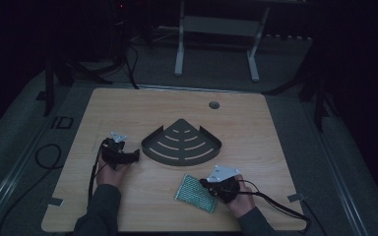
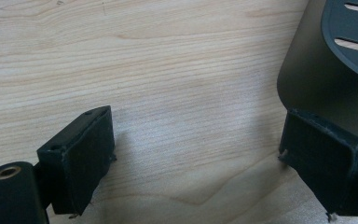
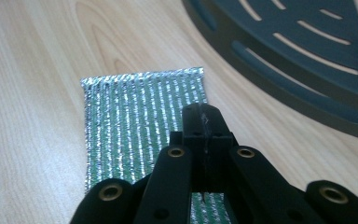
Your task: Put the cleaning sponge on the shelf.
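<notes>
A dark fan-shaped slotted tray (image 1: 177, 161) lies at the middle of the wooden table. My left gripper (image 1: 134, 155) rests just left of it, open, with bare wood between its fingers; in the left gripper view (image 2: 200, 149) the tray's wall (image 2: 317, 79) stands against the right-hand finger (image 2: 328, 163). A green glittery ribbed pad (image 1: 195, 192) lies flat near the front edge. My right gripper (image 1: 203, 183) is at the pad's right side, jaws shut. In the right gripper view its closed tips (image 3: 203, 122) hang over the pad (image 3: 130, 107), with the tray (image 3: 298, 51) beyond.
The table (image 1: 128, 108) has a round cable hole (image 1: 214, 104) at the back. Cables trail from both grippers off the front. A white frame (image 1: 216, 29) stands on the dark floor behind the table.
</notes>
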`<action>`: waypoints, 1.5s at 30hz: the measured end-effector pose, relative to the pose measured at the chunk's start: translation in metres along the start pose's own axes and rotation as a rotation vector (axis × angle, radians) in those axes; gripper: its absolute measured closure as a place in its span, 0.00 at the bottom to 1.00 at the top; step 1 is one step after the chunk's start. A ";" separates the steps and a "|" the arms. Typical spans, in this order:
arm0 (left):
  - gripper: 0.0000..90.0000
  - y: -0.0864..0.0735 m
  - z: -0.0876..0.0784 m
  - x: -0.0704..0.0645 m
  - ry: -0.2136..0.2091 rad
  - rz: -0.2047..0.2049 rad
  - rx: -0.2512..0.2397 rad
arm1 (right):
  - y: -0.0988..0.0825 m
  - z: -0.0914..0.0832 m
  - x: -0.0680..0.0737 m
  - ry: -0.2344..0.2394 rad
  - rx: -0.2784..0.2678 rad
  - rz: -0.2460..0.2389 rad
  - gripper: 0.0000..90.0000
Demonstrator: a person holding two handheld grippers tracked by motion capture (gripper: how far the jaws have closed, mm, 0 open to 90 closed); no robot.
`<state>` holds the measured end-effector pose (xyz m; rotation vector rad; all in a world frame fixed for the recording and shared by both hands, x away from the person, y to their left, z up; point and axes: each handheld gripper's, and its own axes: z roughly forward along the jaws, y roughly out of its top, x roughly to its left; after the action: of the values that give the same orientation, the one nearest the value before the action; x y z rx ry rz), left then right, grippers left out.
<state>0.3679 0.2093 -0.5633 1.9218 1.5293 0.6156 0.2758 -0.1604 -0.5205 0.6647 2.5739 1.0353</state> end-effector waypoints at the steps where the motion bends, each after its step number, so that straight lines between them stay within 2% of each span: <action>1: 0.12 0.000 0.000 0.000 0.000 0.000 0.000 | 0.000 0.002 0.001 0.005 0.005 -0.002 1.00; 8: 0.12 0.000 0.000 0.000 0.000 0.000 0.000 | -0.007 0.009 0.003 0.018 0.053 -0.012 1.00; 10: 0.12 0.000 0.000 0.000 0.000 0.000 0.000 | -0.009 0.009 0.002 0.021 0.052 -0.008 1.00; 17: 0.12 0.000 0.000 0.000 0.000 0.000 0.000 | -0.013 0.005 -0.003 -0.008 0.062 -0.009 1.00; 25: 0.12 0.000 0.000 0.000 0.000 0.001 0.000 | -0.024 -0.005 -0.020 -0.052 0.072 0.021 1.00; 26: 0.12 0.000 0.000 0.000 0.000 0.001 0.001 | -0.027 -0.008 -0.026 -0.067 0.078 0.034 1.00; 31: 0.12 0.000 0.000 0.000 0.000 0.000 0.000 | -0.033 -0.014 -0.039 -0.097 0.088 0.060 1.00; 45: 0.12 0.000 0.000 0.000 0.000 0.000 -0.001 | -0.046 -0.024 -0.063 -0.160 0.097 0.125 1.00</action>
<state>0.3680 0.2092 -0.5634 1.9213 1.5288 0.6164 0.3049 -0.2358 -0.5300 0.9047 2.4820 0.8587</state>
